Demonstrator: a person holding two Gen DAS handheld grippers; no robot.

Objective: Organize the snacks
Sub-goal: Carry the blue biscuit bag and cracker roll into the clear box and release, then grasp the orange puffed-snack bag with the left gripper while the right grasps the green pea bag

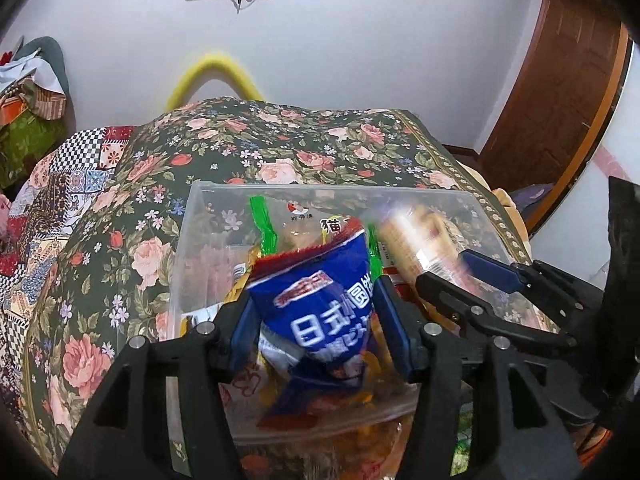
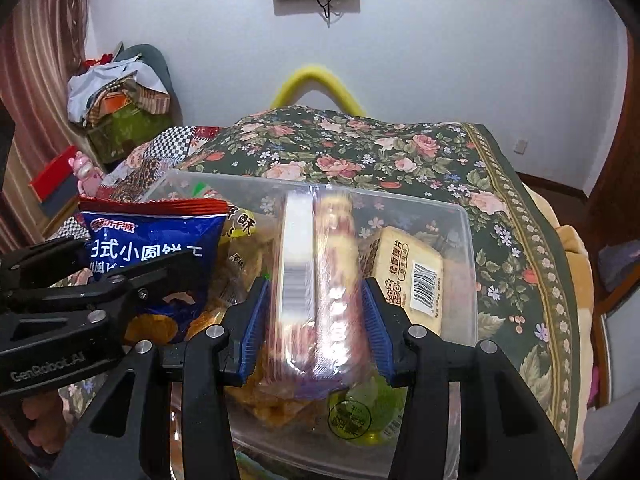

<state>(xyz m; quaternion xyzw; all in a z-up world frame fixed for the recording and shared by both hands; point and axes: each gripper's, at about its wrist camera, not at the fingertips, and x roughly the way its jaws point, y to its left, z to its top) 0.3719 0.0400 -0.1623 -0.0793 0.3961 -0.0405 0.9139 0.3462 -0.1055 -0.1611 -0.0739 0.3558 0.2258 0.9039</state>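
Note:
A clear plastic bin (image 1: 192,216) sits on a floral bedspread and holds several snack packs. My left gripper (image 1: 316,320) is shut on a blue snack bag (image 1: 324,300) with white lettering, held upright over the bin's near side. The same bag shows at the left of the right wrist view (image 2: 152,240). My right gripper (image 2: 316,320) is shut on a long wrapped biscuit pack (image 2: 316,280), held over the bin (image 2: 468,240); it appears blurred in the left wrist view (image 1: 416,240). A yellow cracker box (image 2: 408,276) lies in the bin's right part.
A green jelly cup (image 2: 360,420) and orange snack packs (image 2: 276,408) lie at the bin's near side. The floral bedspread (image 2: 500,208) surrounds the bin. A pile of bags and clothes (image 2: 120,100) stands at the far left. A yellow curved tube (image 2: 316,80) rises behind the bed.

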